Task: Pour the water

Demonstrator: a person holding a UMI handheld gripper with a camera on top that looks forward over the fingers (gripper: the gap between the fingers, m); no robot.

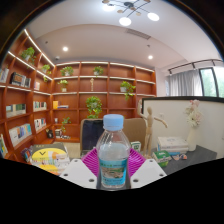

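We look forward along the gripper (113, 168), whose two pale fingers rise from the bottom centre of the frame. Their magenta pads (92, 161) press on either side of a clear plastic water bottle with a light blue screw cap (113, 150), so the gripper is clenched on the bottle. The bottle stands upright in the lower middle of the frame, its smooth rounded shoulders narrowing to the ridged cap, with a pale blue label wrapped round its body.

To the lower left of the bottle lies a round yellow patterned object (47, 157); we cannot tell what it is. At the lower right a dark, flat worktop (195, 156) carries a stack of pale, flat items (172, 144) and a white vase with pale blossoms (192, 125). Just right of the bottle stands a small wooden jointed figure (148, 128).

Across the upper left and middle of the frame runs a reddish-brown wooden bookcase (95, 85) with open square compartments, holding books and trailing green plants (94, 105). At the upper right, grey curtains (184, 83) hang beside a bright window (212, 80). The white ceiling at the top holds a cluster of round lamps (128, 12).
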